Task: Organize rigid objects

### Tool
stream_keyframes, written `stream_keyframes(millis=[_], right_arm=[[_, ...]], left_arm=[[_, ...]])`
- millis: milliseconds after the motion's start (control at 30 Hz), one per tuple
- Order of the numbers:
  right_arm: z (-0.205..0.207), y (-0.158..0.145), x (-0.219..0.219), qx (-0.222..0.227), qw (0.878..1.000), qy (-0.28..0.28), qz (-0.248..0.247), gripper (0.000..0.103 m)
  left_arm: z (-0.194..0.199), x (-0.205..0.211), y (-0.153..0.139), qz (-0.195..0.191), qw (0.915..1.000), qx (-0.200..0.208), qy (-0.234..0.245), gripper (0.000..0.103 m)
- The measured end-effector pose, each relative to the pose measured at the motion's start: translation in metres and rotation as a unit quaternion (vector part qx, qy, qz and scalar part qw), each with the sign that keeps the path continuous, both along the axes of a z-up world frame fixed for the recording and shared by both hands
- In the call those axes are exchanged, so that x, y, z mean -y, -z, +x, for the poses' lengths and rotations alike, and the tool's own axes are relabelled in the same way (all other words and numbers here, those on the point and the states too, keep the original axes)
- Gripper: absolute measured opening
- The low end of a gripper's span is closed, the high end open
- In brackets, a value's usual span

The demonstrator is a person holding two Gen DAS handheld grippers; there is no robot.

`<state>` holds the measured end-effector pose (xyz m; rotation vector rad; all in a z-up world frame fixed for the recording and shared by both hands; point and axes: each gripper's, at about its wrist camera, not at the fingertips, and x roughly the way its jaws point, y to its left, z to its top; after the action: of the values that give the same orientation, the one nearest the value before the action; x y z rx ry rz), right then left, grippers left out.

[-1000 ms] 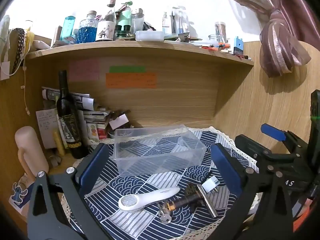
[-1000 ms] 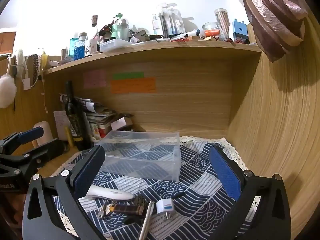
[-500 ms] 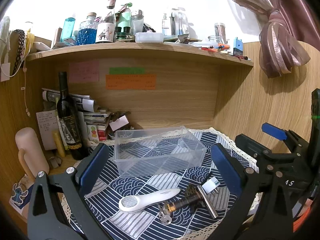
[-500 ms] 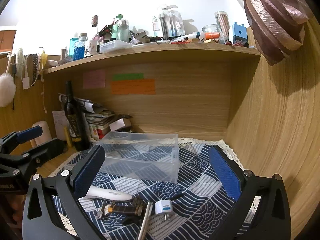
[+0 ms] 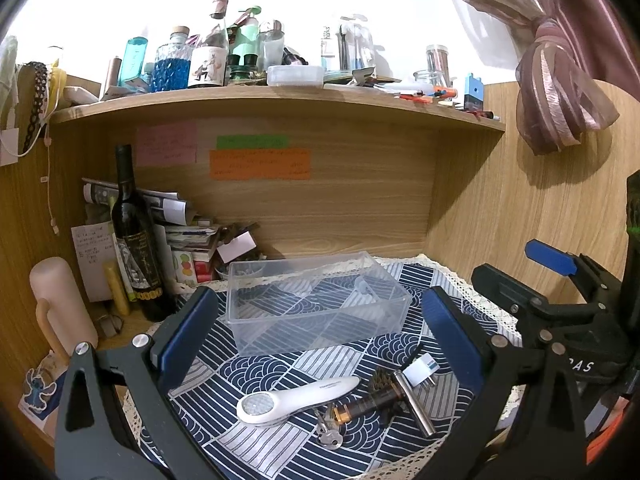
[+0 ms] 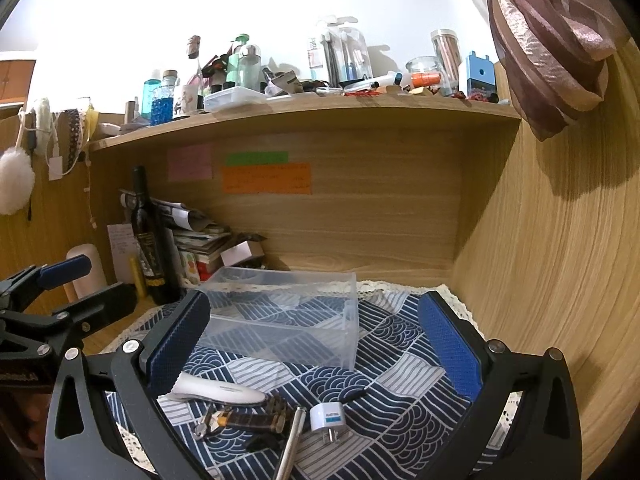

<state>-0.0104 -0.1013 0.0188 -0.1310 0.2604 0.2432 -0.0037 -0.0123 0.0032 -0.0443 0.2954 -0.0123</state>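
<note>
A clear plastic box (image 5: 316, 304) stands empty on the blue patterned cloth (image 5: 280, 440); it also shows in the right wrist view (image 6: 288, 320). In front of it lie a white handheld device (image 5: 296, 400) (image 6: 218, 392), a bunch of keys (image 5: 328, 434), a brown cylinder (image 5: 372, 400) (image 6: 248, 420), a metal rod (image 5: 414, 406) (image 6: 290, 444) and a white plug adapter (image 5: 420, 370) (image 6: 328, 420). My left gripper (image 5: 320, 332) is open and empty above these things. My right gripper (image 6: 312, 332) is open and empty to the right.
A dark wine bottle (image 5: 136, 240), stacked papers and boxes (image 5: 188, 240) and a pink bottle (image 5: 60, 304) stand at the back left. A shelf (image 5: 280, 100) crowded with bottles runs overhead. A wooden wall (image 6: 560, 280) closes the right side.
Both grippers have drifted slightly; the view has shifted a little. Nothing on the cloth has moved.
</note>
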Motion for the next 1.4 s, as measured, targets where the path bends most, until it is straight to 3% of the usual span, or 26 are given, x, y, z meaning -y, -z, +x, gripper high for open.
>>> stream_keyframes(millis=[1400], right_arm=[[-0.0022,-0.0023,-0.0009,0.004,1.0,-0.007,0.01,0.103]], left_arm=[[0.0005,-0.0012,-0.0035,-0.007,1.0,0.0,0.004,0.103]])
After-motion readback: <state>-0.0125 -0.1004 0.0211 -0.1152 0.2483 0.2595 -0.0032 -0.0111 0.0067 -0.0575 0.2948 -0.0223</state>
